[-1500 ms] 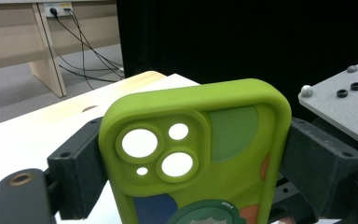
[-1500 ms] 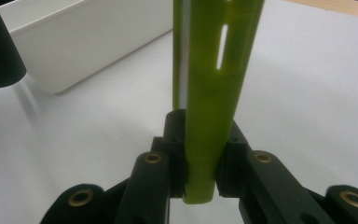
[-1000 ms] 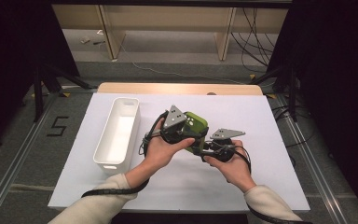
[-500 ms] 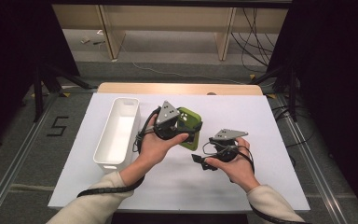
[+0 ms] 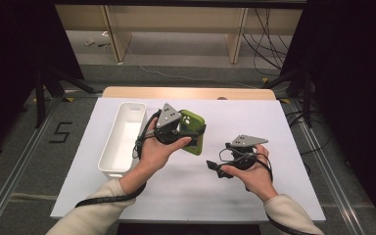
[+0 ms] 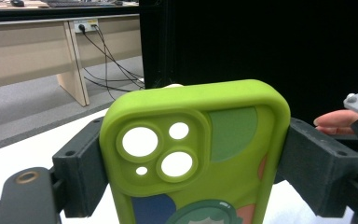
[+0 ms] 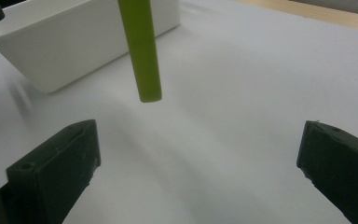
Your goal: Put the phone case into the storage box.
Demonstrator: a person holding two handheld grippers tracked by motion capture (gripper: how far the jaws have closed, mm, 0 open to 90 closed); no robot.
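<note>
From the high view, the left gripper [image 5: 188, 132] is lifted above the white table [image 5: 274, 127] with a lime-green rubbery phone case [image 5: 194, 131] clamped between its jaws. The case hangs in the air just to the right of a long white plastic bin [image 5: 122, 137], which stands on the table's left part. The right gripper [image 5: 215, 167] sits lower and nearer the person, well apart from the case, resting in an upturned palm with its jaws pointing toward the left hand.

In the left gripper view, the phone case [image 6: 196, 154] stands upright between the two dark jaws, which press on its left and right edges — a firm hold across its width. The case's back faces the camera: round camera cut-outs at its upper left, with patches of darker green, blue and orange lower down. A fingertip of the other hand [image 6: 335, 122] shows at the right edge.

In the right gripper view, the jaws stand wide apart with nothing between them — they have just been opening. Past them the phone case [image 7: 142, 51] is seen edge-on as a thin green strip hanging above the table [image 7: 242, 93], with the white bin [image 7: 74, 42] behind it at the left.
</note>
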